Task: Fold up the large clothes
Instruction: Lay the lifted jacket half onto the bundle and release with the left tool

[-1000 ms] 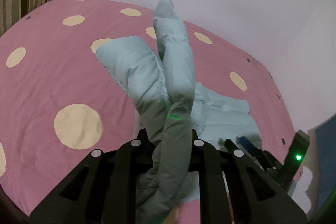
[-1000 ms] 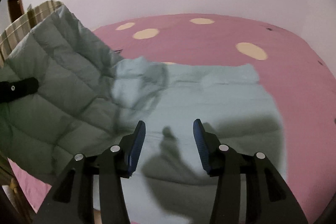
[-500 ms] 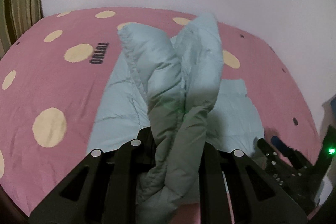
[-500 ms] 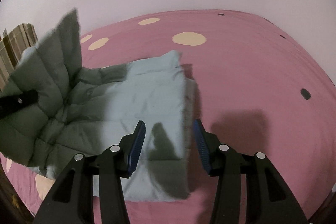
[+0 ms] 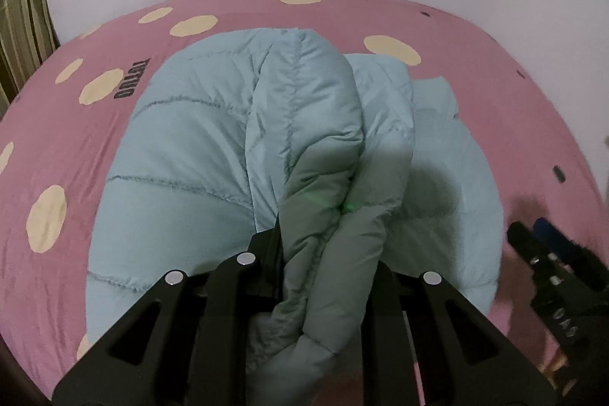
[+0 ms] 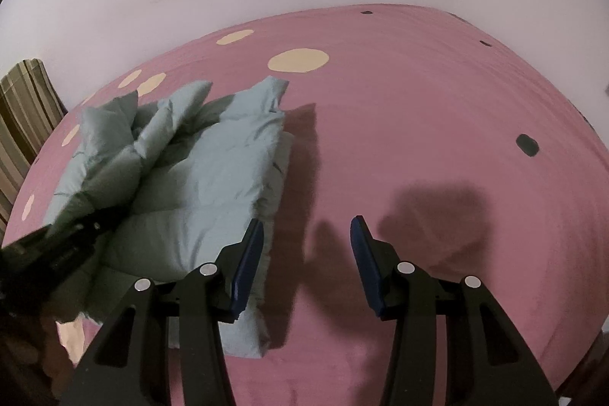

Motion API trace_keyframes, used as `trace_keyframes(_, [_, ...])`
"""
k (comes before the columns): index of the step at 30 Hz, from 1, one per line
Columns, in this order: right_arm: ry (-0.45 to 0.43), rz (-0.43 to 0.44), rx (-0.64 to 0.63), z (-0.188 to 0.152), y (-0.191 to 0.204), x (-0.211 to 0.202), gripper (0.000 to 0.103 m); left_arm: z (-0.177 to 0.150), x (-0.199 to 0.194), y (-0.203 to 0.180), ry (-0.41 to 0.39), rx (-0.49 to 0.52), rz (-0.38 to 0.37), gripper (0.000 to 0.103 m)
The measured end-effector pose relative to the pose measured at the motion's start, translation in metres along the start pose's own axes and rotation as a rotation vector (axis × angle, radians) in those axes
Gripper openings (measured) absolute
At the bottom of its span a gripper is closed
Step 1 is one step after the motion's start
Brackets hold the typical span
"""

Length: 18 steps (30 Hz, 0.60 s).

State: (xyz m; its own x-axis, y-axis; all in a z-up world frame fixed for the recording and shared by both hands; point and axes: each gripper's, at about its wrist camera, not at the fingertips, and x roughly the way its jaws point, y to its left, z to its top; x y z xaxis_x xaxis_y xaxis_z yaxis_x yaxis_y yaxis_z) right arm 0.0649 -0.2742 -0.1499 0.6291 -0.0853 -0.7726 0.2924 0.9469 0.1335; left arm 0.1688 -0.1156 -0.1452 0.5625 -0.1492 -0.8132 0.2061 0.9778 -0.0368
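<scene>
Left gripper pinches the blue puffy jacket, folding it over; right gripper hovers wide, empty.

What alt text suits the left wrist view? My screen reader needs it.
The left gripper clamps a bunched fold of a pale blue quilted jacket above a pink polka-dot bedsheet. The right gripper shows at the right edge.

left gripper | jaws clamped on quilted jacket | pink bedsheet
</scene>
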Motion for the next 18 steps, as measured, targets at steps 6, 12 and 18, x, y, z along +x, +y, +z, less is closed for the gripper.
trace_keyframes(6, [0.012, 0.000, 0.016, -0.006, -0.002, 0.002, 0.048, -0.008, 0.005, -0.011, -0.020, 0.042, 0.039, 0.015])
trace_keyframes(12, [0.011, 0.000, 0.010, -0.007, 0.001, 0.001, 0.048, -0.011, 0.004, -0.018, -0.031, 0.056, 0.052, 0.015])
trace_keyframes(18, [0.010, -0.008, 0.004, -0.008, 0.003, -0.001, 0.048, -0.013, 0.000, -0.021, -0.040, 0.061, 0.058, 0.015])
